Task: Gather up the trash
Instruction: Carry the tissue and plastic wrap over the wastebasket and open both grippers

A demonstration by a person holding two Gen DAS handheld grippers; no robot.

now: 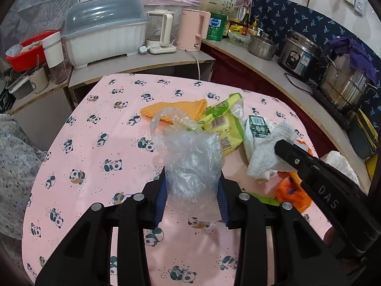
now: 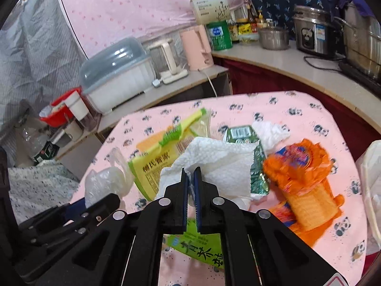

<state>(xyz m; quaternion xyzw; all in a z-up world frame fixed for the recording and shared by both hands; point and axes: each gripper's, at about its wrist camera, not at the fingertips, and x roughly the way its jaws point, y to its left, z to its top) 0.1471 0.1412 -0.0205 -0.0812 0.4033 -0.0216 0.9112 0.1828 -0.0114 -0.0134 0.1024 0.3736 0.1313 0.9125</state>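
Our left gripper (image 1: 192,199) clamps a crumpled clear plastic bag (image 1: 190,159), jaws partly apart around it. Our right gripper (image 2: 191,190) is pinched tight on the white paper towel (image 2: 214,164), amid the wrappers on the panda tablecloth (image 1: 95,143).

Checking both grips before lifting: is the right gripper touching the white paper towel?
Touching. In the right wrist view the right gripper has its jaws shut on an edge of the white paper towel, pinched between the blue pads.
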